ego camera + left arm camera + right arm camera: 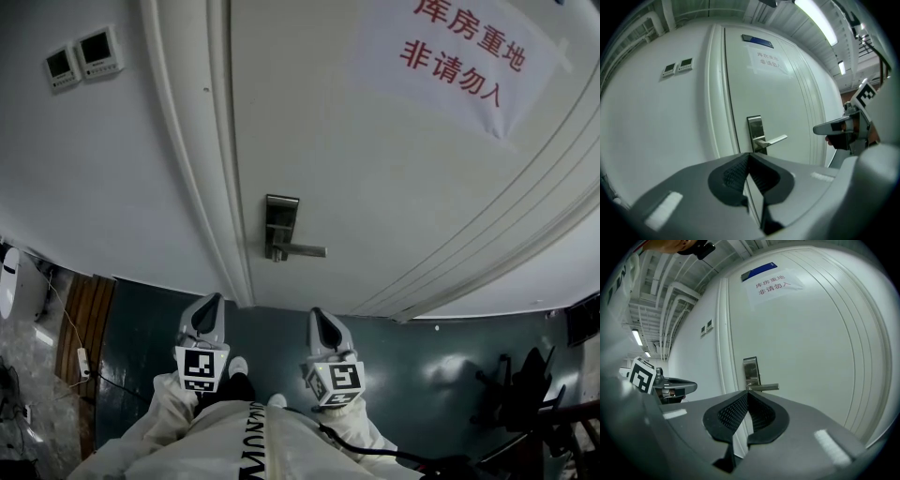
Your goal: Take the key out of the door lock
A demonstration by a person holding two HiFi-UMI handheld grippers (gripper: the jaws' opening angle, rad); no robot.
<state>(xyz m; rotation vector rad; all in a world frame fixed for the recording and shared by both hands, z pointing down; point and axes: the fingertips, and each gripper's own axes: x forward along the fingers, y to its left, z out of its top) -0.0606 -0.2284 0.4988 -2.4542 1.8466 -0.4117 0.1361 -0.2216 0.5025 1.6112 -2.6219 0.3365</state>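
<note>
We hold the left gripper (212,302) and right gripper (321,319) well short of the door (394,178), both pairs of fingers pressed together, empty. In the lock (281,228) ahead, we cannot make out the key.

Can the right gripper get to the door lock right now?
Probably yes: nothing stands between the right gripper and the door lock. But its jaws are shut, and there is a gap to cross first.
</note>
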